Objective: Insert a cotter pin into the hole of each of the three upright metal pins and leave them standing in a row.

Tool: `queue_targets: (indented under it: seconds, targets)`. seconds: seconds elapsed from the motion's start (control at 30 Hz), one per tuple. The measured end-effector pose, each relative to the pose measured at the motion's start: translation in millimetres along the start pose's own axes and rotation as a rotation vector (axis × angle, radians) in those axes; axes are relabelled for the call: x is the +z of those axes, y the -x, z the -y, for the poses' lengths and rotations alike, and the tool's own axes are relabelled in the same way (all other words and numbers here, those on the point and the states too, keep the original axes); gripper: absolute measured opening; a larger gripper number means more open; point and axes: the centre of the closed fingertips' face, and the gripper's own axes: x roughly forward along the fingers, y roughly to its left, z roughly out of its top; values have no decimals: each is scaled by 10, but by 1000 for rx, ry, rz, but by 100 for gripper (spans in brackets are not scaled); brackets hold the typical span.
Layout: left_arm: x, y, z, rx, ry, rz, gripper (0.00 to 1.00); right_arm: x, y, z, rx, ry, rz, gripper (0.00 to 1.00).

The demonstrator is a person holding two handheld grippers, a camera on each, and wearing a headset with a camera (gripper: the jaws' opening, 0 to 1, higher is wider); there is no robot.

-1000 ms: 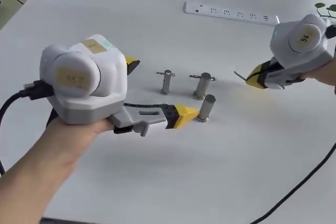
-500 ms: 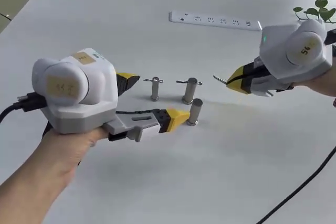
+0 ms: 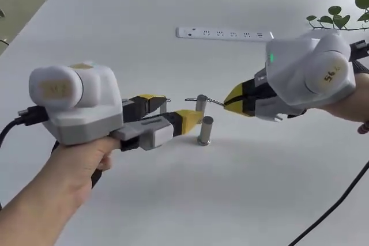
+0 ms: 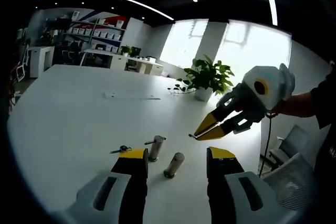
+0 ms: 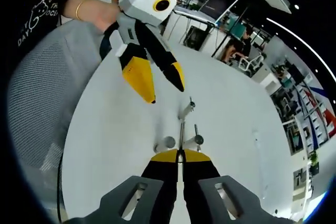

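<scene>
Your right gripper [image 3: 229, 103] has its jaws closed on a cotter pin [image 3: 214, 102], with the thin wire poking out ahead of the tips toward the metal pins. Your left gripper [image 4: 176, 152] has its jaws spread wide and empty, just beside the bare metal pin [image 3: 205, 130]. That pin stands upright on the white table [image 3: 173, 200], nearest you. The second metal pin [image 3: 200, 103] and the third metal pin [image 5: 186, 109] each appear to carry a cotter pin already.

Expect the bare pin to be smooth, stiff and easy to topple or slide. Take it low on the shank with the left jaws and leave the top, where the hole should be, clear. The wire looks light and springy, so push it straight along its length or it may bend.
</scene>
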Motion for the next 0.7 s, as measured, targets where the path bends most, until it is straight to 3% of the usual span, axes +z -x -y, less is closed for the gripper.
queue_targets:
  seconds: [0.3, 0.7]
  targets:
    - [-76, -19, 133, -43, 64, -46, 26, 182, -32, -183, 8, 65, 30, 0]
    - [-96, -56, 288, -96, 131, -56, 13, 286, -3, -236, 8, 115, 45, 0]
